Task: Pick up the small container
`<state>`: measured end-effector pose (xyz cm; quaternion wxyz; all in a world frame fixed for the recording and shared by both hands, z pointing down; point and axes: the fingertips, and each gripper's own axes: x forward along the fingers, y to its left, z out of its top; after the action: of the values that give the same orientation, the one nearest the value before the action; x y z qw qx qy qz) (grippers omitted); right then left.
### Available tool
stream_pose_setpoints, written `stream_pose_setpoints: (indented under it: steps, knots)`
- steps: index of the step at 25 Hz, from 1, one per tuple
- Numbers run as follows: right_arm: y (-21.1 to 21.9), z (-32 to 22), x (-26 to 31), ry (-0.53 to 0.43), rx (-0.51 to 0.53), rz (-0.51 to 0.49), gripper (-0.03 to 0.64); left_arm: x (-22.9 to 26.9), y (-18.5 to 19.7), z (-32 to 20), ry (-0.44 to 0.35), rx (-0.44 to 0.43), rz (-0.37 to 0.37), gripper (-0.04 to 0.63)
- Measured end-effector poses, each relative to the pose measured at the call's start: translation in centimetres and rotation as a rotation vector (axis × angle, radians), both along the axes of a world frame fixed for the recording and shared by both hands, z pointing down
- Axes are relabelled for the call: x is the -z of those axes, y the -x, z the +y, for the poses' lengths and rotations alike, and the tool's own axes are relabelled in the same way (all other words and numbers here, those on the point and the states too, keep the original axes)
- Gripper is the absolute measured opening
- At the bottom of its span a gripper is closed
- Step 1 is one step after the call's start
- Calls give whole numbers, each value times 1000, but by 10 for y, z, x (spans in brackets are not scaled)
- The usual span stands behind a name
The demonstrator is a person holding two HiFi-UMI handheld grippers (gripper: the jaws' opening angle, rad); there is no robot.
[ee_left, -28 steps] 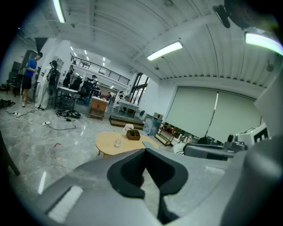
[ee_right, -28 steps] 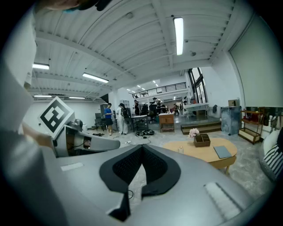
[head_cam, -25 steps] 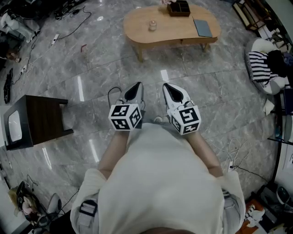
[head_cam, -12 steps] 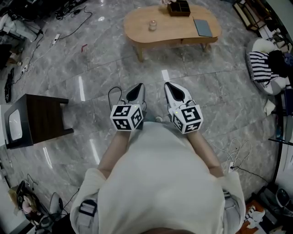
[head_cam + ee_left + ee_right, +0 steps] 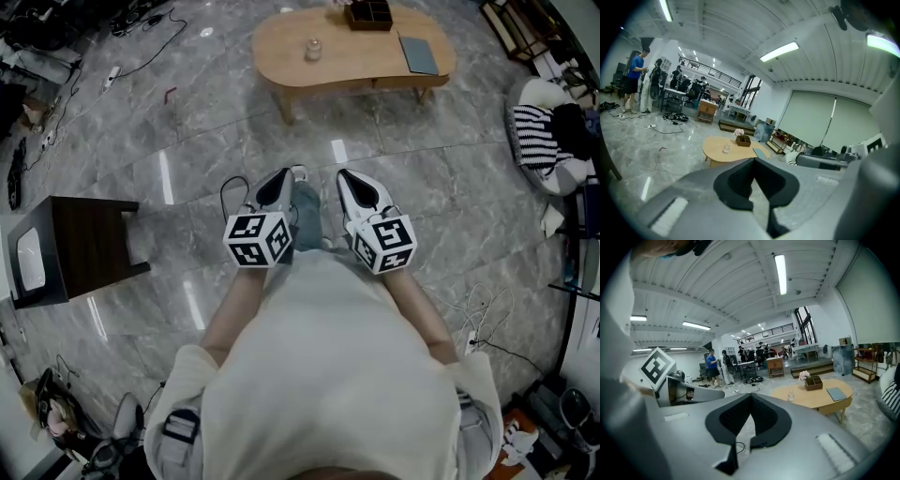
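Observation:
The small container (image 5: 313,49) is a clear jar standing on a low oval wooden table (image 5: 281,42) far ahead across the marble floor. The left gripper view shows the jar (image 5: 725,148) small above the jaws, and the right gripper view shows it (image 5: 790,396) too. My left gripper (image 5: 281,176) and right gripper (image 5: 345,176) are held side by side close to the person's body, both pointing toward the table. Both are shut with nothing between the jaws, as the left gripper (image 5: 753,159) and right gripper (image 5: 751,394) show in their own views.
A wooden organizer box (image 5: 367,14) and a grey flat book (image 5: 418,54) share the table. A dark side table (image 5: 84,246) stands at the left. A striped cushion pile (image 5: 544,131) lies at the right. Cables (image 5: 141,56) trail over the floor. The person's leg (image 5: 305,211) shows between the grippers.
The person's leg and shoe have come forward between the two grippers. The grippers keep their places and stay shut.

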<state>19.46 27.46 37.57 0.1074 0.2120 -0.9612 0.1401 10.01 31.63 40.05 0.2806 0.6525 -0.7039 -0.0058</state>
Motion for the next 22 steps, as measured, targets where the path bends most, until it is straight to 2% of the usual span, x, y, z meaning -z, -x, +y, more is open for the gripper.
stream_pose_setpoints:
  steps: [10, 22]
  knots:
    - [25, -70, -10, 6, -22, 31, -2, -13, 35, -75, 12, -13, 5, 2]
    - [106, -182, -4, 9, -20, 63, -3, -9, 111, -189, 42, -61, -23, 2]
